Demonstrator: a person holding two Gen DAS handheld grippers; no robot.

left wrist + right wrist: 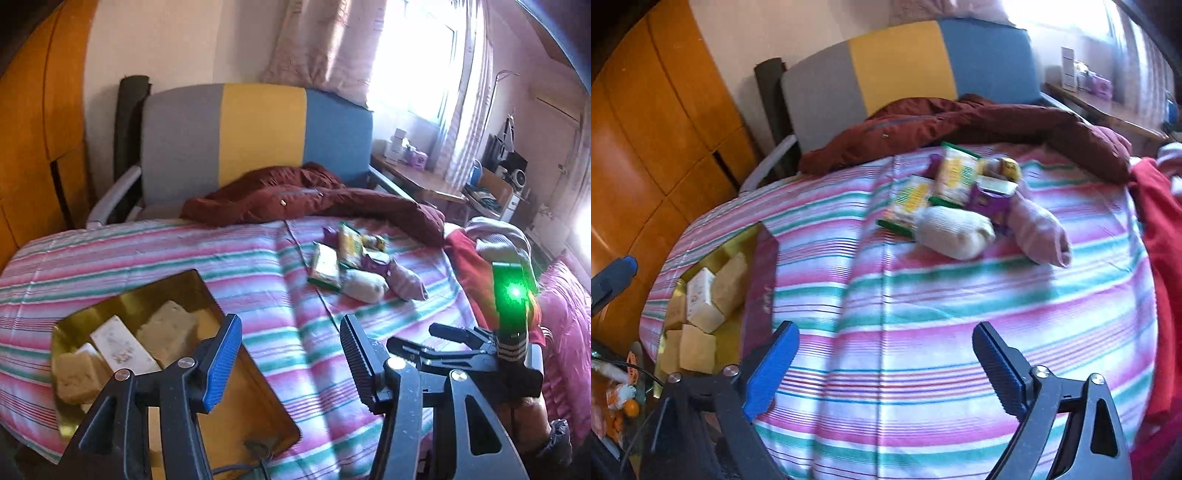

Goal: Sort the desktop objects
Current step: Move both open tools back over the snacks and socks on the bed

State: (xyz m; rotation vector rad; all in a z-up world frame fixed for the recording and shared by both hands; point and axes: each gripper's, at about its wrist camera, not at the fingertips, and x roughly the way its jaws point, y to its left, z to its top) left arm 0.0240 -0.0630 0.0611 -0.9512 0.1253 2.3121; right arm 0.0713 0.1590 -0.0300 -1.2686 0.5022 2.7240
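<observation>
1. The job looks partly done. Some things are already in the gold box (737, 343) at the near left of the striped bed cover (923, 314). More things wait in a pile (964, 206) far off on the right.
2. In the box I count about five blocks. One is a white soap box (701, 295) with a faint pattern. About four are plain tan soap bars (698, 347). A bar may hide under the others, so I am not sure.
3. In the pile I count two green and yellow packets (955, 173), side by side and touching.
4. There are two rolled sock bundles. One is a cream sock roll (955, 230). One is a pink sock roll (1039, 230). They lie at the near edge of the pile.
5. There is one purple packet (988, 199) between the packets and the socks. There is one round yellow thing (1006, 168) at the far side. It is too blurry to name.
6. So about six things are left to sort.
7. The left gripper (288, 360) hangs over the right edge of the box. Its jaws are wide apart and hold nothing.
8. The right gripper (886, 363) hangs over bare cover, well apart from the pile. Its jaws are wide apart too, with nothing in them.
9. A dark red jacket (960, 118) lies behind the pile.
</observation>
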